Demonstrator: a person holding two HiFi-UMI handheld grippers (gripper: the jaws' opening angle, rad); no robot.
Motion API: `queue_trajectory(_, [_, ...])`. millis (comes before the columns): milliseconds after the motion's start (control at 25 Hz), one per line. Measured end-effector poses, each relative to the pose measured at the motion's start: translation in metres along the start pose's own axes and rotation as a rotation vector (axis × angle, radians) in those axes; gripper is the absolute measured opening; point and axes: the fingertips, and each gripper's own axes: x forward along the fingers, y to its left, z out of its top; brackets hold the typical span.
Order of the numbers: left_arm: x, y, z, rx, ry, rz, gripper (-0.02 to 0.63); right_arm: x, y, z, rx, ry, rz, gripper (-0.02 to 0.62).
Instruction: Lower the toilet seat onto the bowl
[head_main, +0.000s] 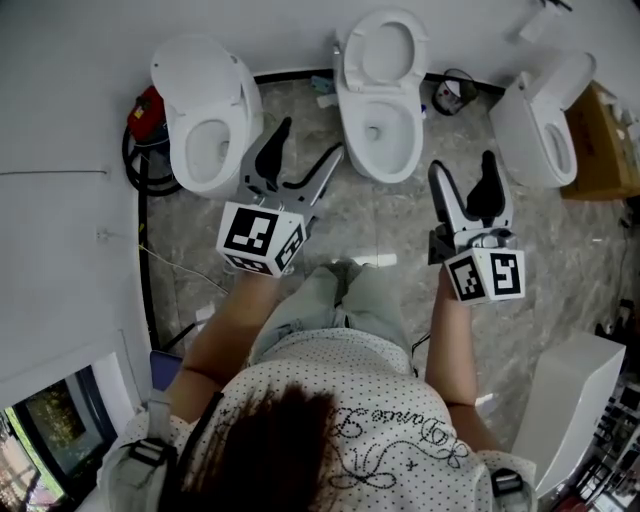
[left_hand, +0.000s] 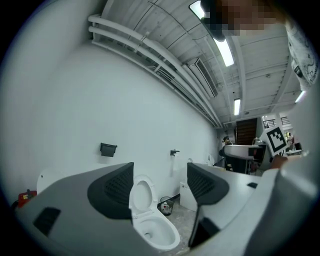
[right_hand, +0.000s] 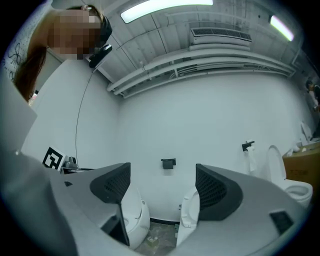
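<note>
Head view looks down on a person facing three toilets along a wall, and the middle one carries the task. Its toilet seat (head_main: 354, 50) stands raised, leaning back behind the bowl (head_main: 350, 130), with the hinge line running side to side at the back of the bowl and the free edge uppermost. The left gripper (head_main: 313, 136) hangs just in front of the bowl and slightly to its left, its fingers spread wide with nothing between them. The left gripper view looks straight through that gap at the upright seat and the open bowl beneath it. The right gripper (head_main: 463, 162) is also in front of the bowl but farther off to its right, its fingers equally spread and empty. Its own view catches the seat only edge-on beside one finger. By this reading the left gripper is the nearer and the better lined up. The seat lies straight ahead of its fingers, so the coming move would call for a reach over the bowl to the seat's top edge, then a pull forward and down about the hinge.
</note>
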Motion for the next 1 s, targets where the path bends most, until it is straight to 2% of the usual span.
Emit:
queue_trajectory(320, [0.049, 0.016, -0.008, -0.003, 0.007, 0.033, 0.333, 0.036, -0.048, -0.004, 0.007, 0.009, 0.008, 0.400])
queue_trajectory(760, [0.175, 0.027, -0.011, 0.021, 0.007, 0.150, 0.337, 0.136, -0.145, -0.009, -0.007, 0.032, 0.166, 0.400])
queue_trajectory(1000, [0.212, 0.037, -0.004, 0.029, 0.010, 0.203, 0.337, 0.174, -0.176, -0.006, -0.002, 0.039, 0.214, 0.400])
